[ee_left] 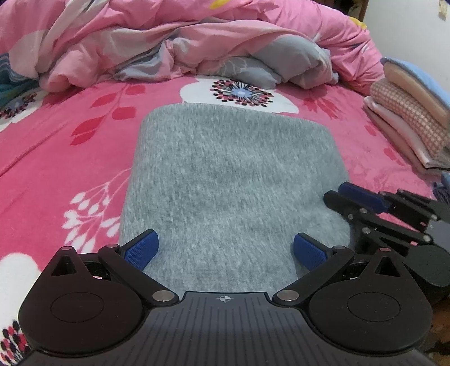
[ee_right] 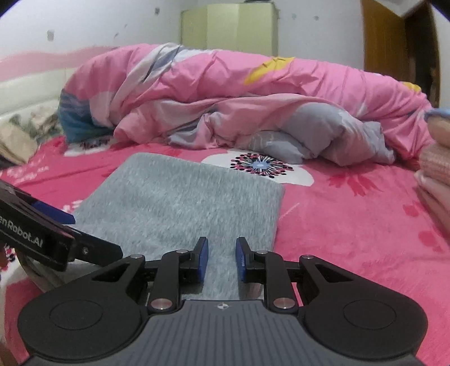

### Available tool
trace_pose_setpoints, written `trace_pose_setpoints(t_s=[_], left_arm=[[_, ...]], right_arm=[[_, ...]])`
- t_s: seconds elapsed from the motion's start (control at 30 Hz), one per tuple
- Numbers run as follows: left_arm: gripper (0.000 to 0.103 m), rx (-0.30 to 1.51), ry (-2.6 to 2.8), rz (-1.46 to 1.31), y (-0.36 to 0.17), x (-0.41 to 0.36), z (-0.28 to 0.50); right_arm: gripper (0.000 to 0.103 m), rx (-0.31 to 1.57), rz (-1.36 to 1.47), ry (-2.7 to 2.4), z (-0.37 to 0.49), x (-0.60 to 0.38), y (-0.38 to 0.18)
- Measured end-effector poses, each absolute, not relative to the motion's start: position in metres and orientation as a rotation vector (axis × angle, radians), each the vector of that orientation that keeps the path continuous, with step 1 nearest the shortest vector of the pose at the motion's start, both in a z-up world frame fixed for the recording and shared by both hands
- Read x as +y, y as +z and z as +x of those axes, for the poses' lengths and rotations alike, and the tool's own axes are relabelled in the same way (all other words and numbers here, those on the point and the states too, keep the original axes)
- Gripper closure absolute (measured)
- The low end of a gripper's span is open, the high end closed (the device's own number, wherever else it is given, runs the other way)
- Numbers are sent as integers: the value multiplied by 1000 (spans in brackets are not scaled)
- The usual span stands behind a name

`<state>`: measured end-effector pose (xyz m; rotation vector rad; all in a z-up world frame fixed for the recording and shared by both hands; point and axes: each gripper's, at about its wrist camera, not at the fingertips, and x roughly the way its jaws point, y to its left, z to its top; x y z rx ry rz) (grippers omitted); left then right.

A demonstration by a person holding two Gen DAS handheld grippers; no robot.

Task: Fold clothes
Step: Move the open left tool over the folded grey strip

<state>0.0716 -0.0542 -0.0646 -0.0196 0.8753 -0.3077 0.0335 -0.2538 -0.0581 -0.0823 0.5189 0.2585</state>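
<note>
A grey knit garment (ee_left: 233, 180), folded into a neat rectangle, lies flat on the pink floral bed sheet (ee_left: 70, 157). My left gripper (ee_left: 225, 249) hangs over the garment's near edge, open wide, with only cloth below its blue pads. My right gripper (ee_left: 340, 194) sits at the garment's near right corner. In the right wrist view this gripper (ee_right: 222, 259) keeps a narrow gap between its pads, nothing pinched in it, and the garment (ee_right: 180, 202) lies underneath and ahead. A finger (ee_right: 95, 247) of the left gripper juts in from the left.
A crumpled pink duvet (ee_left: 197, 36) (ee_right: 225, 93) fills the far side of the bed. A stack of folded clothes (ee_left: 407, 118) (ee_right: 436, 174) sits on the right edge. Beyond the bed stand a pale cabinet (ee_right: 227, 25) and a wooden door (ee_right: 399, 36).
</note>
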Motion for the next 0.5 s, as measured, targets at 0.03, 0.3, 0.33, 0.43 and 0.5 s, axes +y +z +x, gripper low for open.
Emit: trace_pose_setpoints(t_s=[0.03,0.3,0.33,0.43,0.5], left_arm=[[0,877,-308,-23,-64,-54,72],[0,870,-308,-19,-65,-54,70],[0,870,-308,-19,-65,-54,70],[0,869,-311,-20,-65,-53,71],[0,869,-313,-21,-65,-53,71]], right_arm=[[81,517,-98,263,35,-252,-54],[81,444,-59,276,81,-259,-37],[81,478,-65,272,93,-259,-48],[81,482,-20,285,104,-265,-79],[81,484,2,284,103,-268,-77]])
